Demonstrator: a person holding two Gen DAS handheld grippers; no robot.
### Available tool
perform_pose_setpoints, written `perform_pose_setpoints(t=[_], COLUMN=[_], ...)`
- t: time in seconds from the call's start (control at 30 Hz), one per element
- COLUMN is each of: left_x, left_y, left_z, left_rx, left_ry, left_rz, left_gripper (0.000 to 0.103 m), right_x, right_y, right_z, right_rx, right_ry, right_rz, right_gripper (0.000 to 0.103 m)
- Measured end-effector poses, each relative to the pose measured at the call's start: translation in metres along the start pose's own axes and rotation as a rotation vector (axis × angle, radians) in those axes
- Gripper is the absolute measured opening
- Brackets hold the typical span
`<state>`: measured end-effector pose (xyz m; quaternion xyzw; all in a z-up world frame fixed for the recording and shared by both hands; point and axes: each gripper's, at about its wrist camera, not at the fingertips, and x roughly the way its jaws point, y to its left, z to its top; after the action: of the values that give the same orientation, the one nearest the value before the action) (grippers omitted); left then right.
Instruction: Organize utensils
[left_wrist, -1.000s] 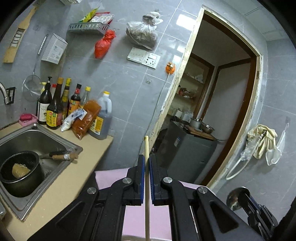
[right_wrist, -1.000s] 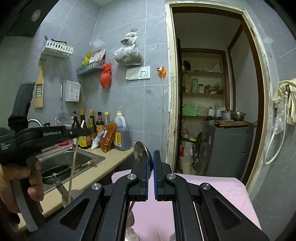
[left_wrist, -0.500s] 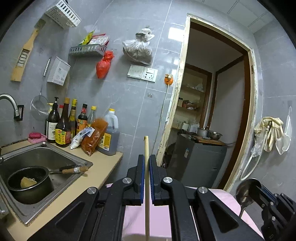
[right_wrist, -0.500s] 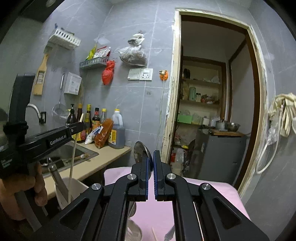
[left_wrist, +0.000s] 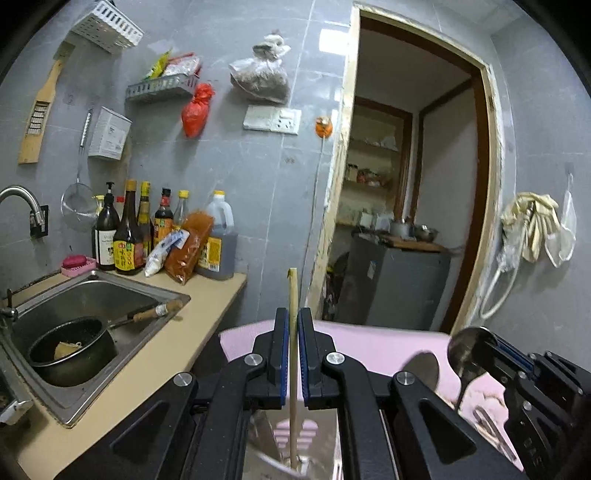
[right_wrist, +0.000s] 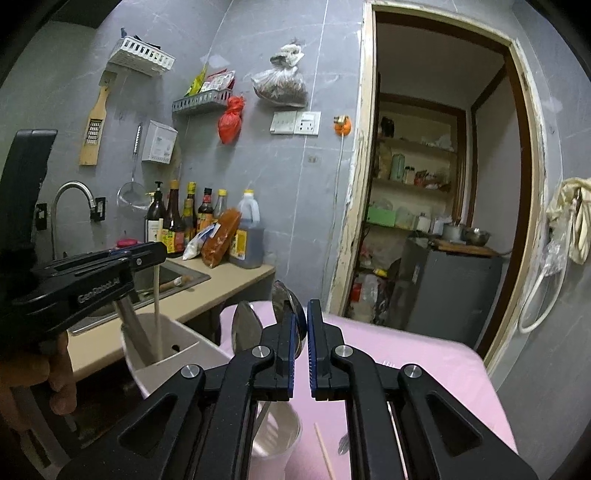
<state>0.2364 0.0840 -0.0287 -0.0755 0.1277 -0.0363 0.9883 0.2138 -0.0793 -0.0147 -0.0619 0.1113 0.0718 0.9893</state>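
My left gripper (left_wrist: 293, 321) is shut on a pale wooden chopstick (left_wrist: 293, 295) that stands upright between its pads. In the right wrist view the left gripper (right_wrist: 142, 258) hangs over a white utensil holder (right_wrist: 192, 354), and the chopstick (right_wrist: 157, 314) reaches down inside it beside a metal utensil (right_wrist: 133, 328). My right gripper (right_wrist: 301, 314) is shut on a metal spoon (right_wrist: 286, 301), bowl end up, above a pale cup (right_wrist: 275, 443). A second spoon (right_wrist: 245, 328) stands just to its left. The left wrist view shows the right gripper (left_wrist: 491, 350) with its spoon (left_wrist: 467, 350).
A pink table (right_wrist: 424, 362) carries the holder and cup; a loose chopstick (right_wrist: 325, 454) lies on it. To the left are a beige counter (left_wrist: 192, 332), a sink (left_wrist: 92, 295) with a black pot (left_wrist: 70, 347), and sauce bottles (left_wrist: 129, 229). A doorway (left_wrist: 406, 184) opens behind.
Both grippers have come down. The chopstick has sunk into the white holder, and the spoon now hangs lower over the cup. The left view has rolled more level.
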Motion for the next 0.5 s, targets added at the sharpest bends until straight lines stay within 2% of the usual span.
perform_pose_setpoints(t=[0.07,0.13,0.2,0.3,0.37,0.43,0.5], left_x=[-0.004,-0.006,-0.009,-0.015,-0.021,-0.026,-0.032], left_y=[-0.001,-0.001,-0.003,-0.007,-0.013,-0.02,-0.029], left_z=[0.001,0.002,0.002,0.004,0.009,0.014,0.02], left_rx=[0.003,-0.003,-0.005,-0.01,-0.017,-0.021,-0.026], left_ry=[0.033,0.076,0.106,0.138,0.143,0.137,0.118], left_rz=[-0.024,-0.054,-0.055,-0.061,-0.07,-0.07,-0.073], left_gripper=[0.006,0.006,0.007,0.021,0.032,0.054,0.061], right_x=[-0.002,-0.006,-0.008,-0.013,-0.018,-0.026,-0.032], right_y=[-0.006,-0.013,-0.021,-0.033,-0.046,-0.06,-0.075], right_z=[-0.003,-0.004,-0.002,0.002,0.008,0.014,0.021], right_rx=[0.028,0.057,0.09,0.128,0.15,0.17,0.183], right_ry=[0.034,0.045,0.053,0.056,0.046,0.026,0.01], right_rz=[0.035,0.056,0.072,0.082,0.072,0.051,0.021], right_gripper=[0.01,0.028,0.032,0.032,0.038,0.049,0.056])
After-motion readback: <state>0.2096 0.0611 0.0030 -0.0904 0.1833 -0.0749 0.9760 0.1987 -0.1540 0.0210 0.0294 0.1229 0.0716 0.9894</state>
